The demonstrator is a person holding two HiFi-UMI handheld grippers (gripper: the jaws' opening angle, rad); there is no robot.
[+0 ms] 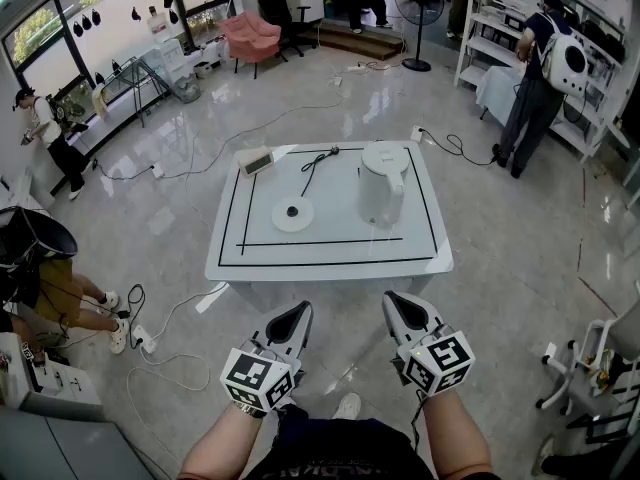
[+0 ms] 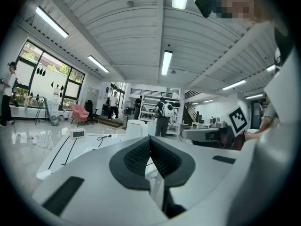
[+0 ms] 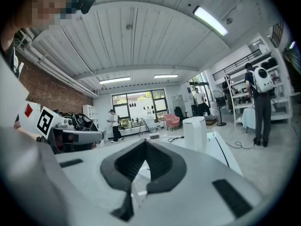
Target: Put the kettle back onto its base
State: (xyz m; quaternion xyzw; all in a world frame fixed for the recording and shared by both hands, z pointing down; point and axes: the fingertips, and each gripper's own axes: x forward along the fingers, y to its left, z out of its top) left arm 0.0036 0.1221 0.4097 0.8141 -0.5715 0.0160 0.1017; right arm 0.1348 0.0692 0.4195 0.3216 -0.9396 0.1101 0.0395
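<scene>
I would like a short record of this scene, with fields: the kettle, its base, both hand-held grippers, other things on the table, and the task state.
kettle: upright on the right half of the table, apart from the base
base: flat disc left of the kettle, nothing on it
cord: runs from the base toward the far side
left hand-held gripper: shut, empty, short of the table
right hand-held gripper: shut, empty, short of the table
other: small clock, far left
task state: not yet begun

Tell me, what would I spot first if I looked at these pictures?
A white table stands in the middle of the shiny floor, with a white kettle on its right side and its round base lying apart to the left. Nearest the camera, the left gripper and right gripper point toward the table, both shut and empty.
</scene>
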